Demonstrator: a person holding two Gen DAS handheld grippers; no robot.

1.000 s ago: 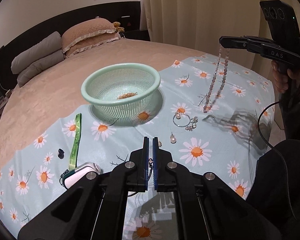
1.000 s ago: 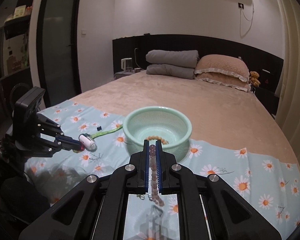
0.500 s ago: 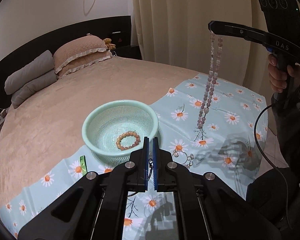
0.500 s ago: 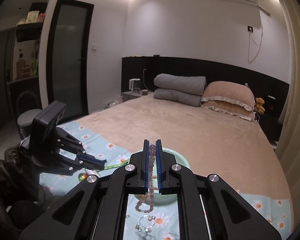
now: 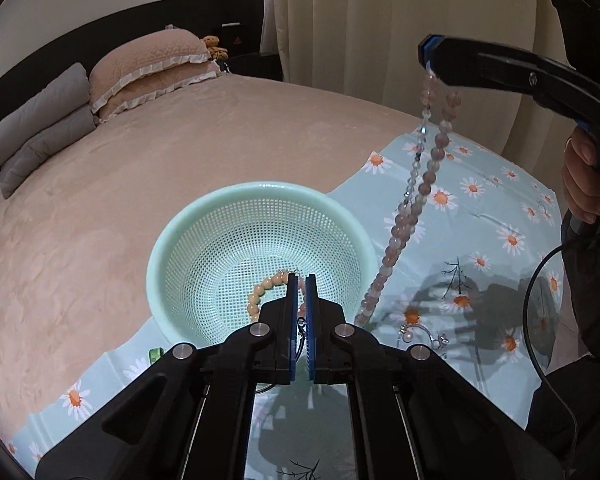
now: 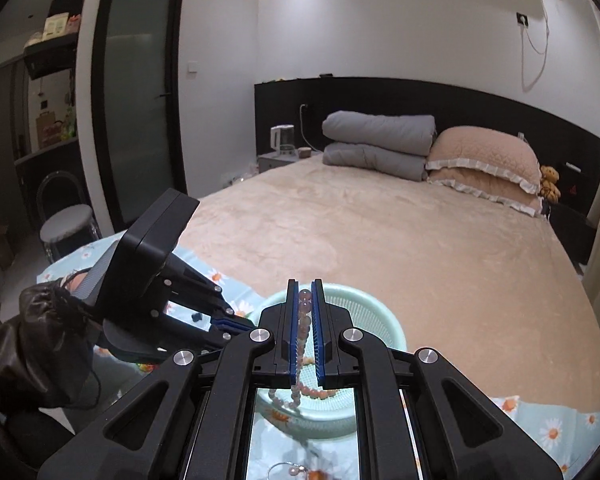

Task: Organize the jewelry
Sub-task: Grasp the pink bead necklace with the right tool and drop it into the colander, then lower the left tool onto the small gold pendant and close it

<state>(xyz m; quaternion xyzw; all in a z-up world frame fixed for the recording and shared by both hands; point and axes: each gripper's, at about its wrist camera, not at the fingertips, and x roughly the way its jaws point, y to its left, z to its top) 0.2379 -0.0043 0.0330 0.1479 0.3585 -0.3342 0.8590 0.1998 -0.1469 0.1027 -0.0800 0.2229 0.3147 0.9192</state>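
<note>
While the left gripper (image 5: 299, 280), clamped on something thin I cannot identify, hides part of the basket (image 5: 204, 216), the right gripper (image 6: 305, 286) pinches a bead necklace (image 5: 400, 224) hanging beside the basket's rim.

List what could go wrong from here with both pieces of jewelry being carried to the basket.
1. The bead necklace hangs long from the right gripper, beside the basket rather than over it; released here, its tail would likely land on the daisy cloth.
2. The left gripper pinches only a thin chain; it could slip out or snag on the mesh.
3. The swinging strand could tangle with the peach bracelet already inside.
</note>
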